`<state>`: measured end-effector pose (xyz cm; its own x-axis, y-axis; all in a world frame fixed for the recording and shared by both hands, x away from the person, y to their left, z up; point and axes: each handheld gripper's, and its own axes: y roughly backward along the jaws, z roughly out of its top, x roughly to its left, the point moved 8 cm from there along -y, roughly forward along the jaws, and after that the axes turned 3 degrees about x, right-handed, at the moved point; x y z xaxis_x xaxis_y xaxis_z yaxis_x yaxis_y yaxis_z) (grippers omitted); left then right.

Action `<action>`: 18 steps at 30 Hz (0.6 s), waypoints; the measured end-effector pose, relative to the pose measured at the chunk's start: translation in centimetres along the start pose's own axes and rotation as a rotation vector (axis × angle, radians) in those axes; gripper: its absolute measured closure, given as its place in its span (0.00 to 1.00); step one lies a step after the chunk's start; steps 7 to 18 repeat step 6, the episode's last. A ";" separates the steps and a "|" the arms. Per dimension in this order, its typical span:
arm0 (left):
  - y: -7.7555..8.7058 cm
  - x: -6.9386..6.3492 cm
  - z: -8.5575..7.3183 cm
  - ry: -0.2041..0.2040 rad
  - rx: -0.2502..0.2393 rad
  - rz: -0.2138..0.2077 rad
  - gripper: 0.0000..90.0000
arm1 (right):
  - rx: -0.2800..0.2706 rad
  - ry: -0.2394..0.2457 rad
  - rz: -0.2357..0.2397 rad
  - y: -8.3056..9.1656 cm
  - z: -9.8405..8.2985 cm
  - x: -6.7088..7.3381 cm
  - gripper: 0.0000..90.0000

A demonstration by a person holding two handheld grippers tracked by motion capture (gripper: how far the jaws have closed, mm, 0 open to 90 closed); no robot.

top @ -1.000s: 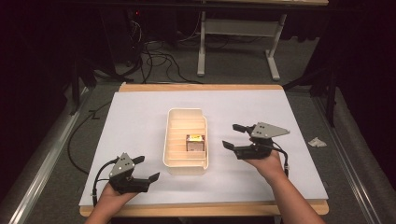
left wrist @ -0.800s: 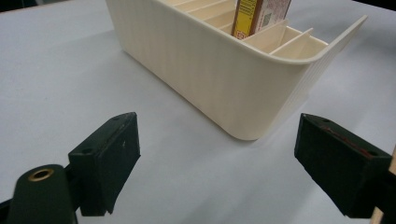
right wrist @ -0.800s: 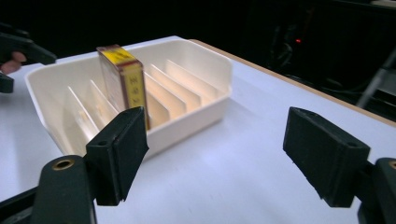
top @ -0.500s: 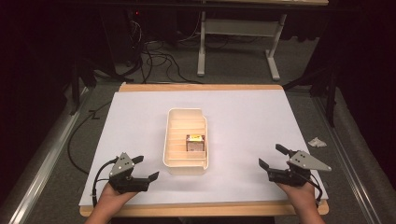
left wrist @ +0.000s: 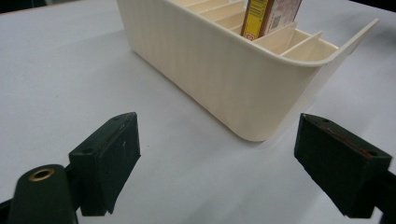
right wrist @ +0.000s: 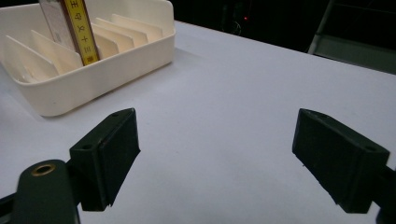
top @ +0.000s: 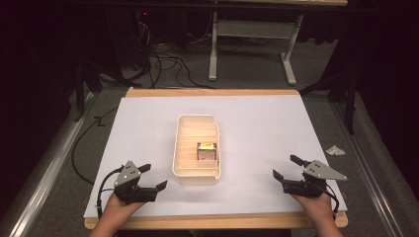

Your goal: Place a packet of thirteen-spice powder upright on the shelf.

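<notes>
Both tools sit right at the near edge of the desk (top: 257,118), one at each corner. The left tool (top: 148,178) has its jaws wide with nothing between them, and so does the right tool (top: 287,168), whose jaws have just been opening. Loads of bare white sheet around each, so lots of room to move. Between them, a bit farther in, stands the tray (top: 196,173), cream with slotted dividers. Its near corner is just ahead of the left tool; the right tool is well apart from it. The box (top: 206,150) stands upright in a slot on the tray's right side, towards the near end. Past that, open desk to the far edge.
</notes>
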<state>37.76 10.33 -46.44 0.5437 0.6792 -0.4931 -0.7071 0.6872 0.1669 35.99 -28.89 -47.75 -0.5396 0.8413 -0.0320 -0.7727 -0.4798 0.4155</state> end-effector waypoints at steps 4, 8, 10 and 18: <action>0.1 -0.2 0.1 -0.003 -0.003 -0.006 0.17 | 0.011 -0.001 -0.007 -0.1 -0.3 -0.2 0.16; 0.0 -0.1 0.0 -0.002 0.001 -0.005 0.17 | 0.011 -0.004 -0.006 -0.1 -0.3 -0.2 0.16; 0.0 -0.1 0.0 -0.002 0.001 -0.005 0.17 | 0.011 -0.004 -0.006 -0.1 -0.3 -0.2 0.16; 0.0 -0.1 0.0 -0.002 0.001 -0.005 0.17 | 0.011 -0.004 -0.006 -0.1 -0.3 -0.2 0.16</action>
